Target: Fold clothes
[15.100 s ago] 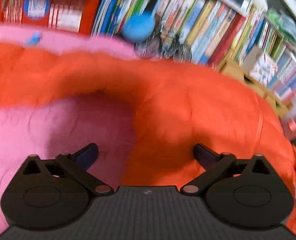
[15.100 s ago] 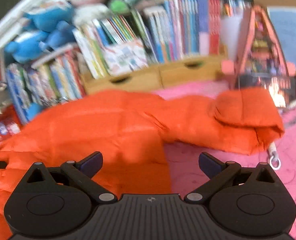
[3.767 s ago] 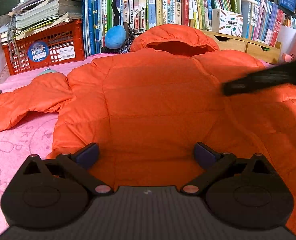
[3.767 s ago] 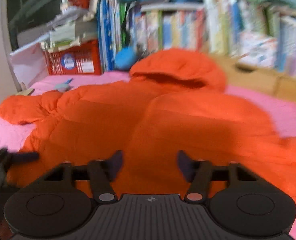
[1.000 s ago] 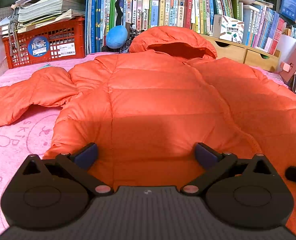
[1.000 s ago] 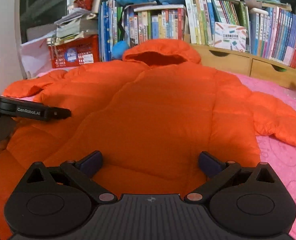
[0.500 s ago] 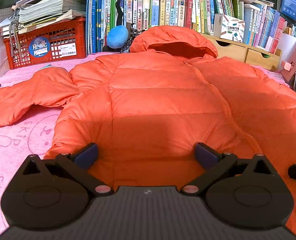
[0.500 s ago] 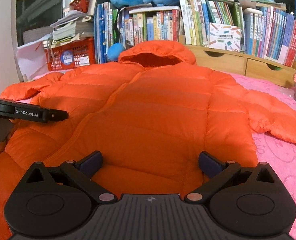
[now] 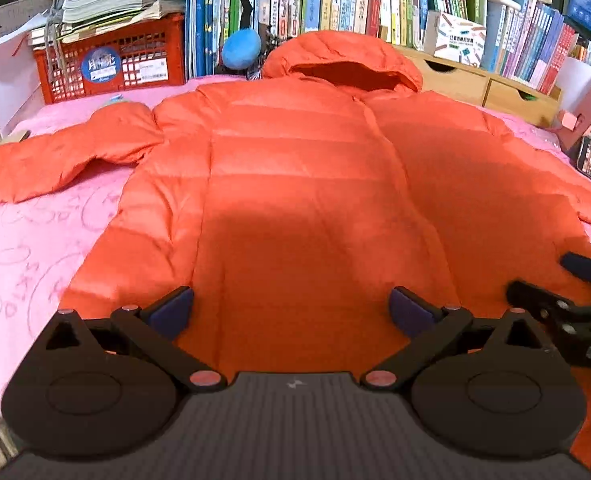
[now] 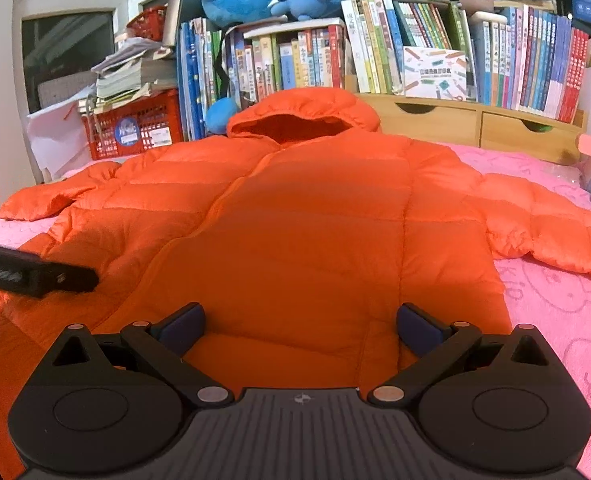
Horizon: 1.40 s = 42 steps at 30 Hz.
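So the orange puffer jacket (image 9: 307,184) is spread flat on the pink bedspread (image 9: 27,240), hood (image 9: 343,54) at the far end, both sleeves out sideways. It's quilted in puffy horizontal bands, slightly shiny. Left gripper (image 9: 291,308) and right gripper (image 10: 300,326) hover over the hem, fingers spread wide, gripping nothing. Behind sits a red lattice plastic crate (image 9: 131,62) with paper stacked on top, plus wooden drawers (image 10: 475,124) under rows of books (image 10: 415,52).
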{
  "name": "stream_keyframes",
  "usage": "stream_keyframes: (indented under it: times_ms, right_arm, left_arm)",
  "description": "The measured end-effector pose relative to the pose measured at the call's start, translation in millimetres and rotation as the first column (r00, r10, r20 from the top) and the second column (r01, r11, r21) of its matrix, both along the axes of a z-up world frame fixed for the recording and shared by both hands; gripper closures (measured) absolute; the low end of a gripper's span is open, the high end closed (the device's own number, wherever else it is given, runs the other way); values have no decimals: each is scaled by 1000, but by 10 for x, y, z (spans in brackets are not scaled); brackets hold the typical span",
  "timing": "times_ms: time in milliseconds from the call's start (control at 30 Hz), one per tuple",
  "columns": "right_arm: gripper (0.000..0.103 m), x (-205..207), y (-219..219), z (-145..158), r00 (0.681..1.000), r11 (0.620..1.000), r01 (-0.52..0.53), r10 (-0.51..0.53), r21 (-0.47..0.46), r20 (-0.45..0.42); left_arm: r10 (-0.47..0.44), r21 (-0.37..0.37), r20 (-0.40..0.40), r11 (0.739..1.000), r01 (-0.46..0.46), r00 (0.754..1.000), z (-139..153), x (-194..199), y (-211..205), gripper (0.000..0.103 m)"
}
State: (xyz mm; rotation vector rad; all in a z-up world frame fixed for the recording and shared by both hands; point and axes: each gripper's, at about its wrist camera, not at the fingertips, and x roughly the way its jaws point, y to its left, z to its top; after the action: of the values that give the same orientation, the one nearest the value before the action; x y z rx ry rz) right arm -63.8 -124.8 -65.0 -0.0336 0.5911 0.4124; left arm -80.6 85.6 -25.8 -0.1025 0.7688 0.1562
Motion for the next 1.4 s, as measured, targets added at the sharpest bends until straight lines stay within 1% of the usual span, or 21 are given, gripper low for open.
stream_keyframes:
  times_ms: [100,167,233,333,400,467,633,733,867,1067,1200,1400]
  right_arm:
    - [0,-14,-1,7,1000,1000,21,-21,-5,-2]
    - [0,-97,-18,56,996,996,86,-86,-9,-27]
    - [0,-299,-51,191,988,989,149,-148,6,-51]
    - [0,-624,-108,397,993,992,117,-117,38,-6]
    - [0,-742,-122,476,996,995,93,-93,35,11]
    - [0,-806,-115,515,996,996,92,-93,19,17]
    - [0,-830,-41,458,997,997,73,-73,-18,-13]
    - [0,-868,-3,416,998,998,53,-53,-33,-21]
    - [0,-922,-2,395,999,999,38,-38,-39,-16]
    - [0,-966,-15,379,999,998,36,-37,-49,-10]
    - [0,-1030,-45,328,999,997,28,-30,-74,-32]
    - [0,-1086,-157,264,996,995,58,-64,-86,-61]
  left_arm:
    - [-2,15,-8,1000,2,1000,31,-62,-41,0]
    - [-10,9,-13,1000,10,1000,54,-119,-56,0]
    - [-25,6,-22,1000,26,999,63,-193,-76,0]
    - [-59,0,-47,998,59,997,53,-299,-111,0]
    - [-77,6,-63,997,78,995,45,-364,-140,0]
    - [-86,11,-63,996,87,994,68,-433,-155,0]
    - [-100,8,-52,995,101,994,136,-529,-166,0]
    - [-116,-6,-48,993,116,992,155,-535,-192,0]
    - [-139,-3,-49,990,139,989,157,-542,-247,0]
    - [-139,-1,-60,990,140,988,136,-542,-269,0]
    - [-132,3,-68,991,133,989,118,-549,-254,0]
    - [-132,1,-78,991,132,988,94,-549,-263,0]
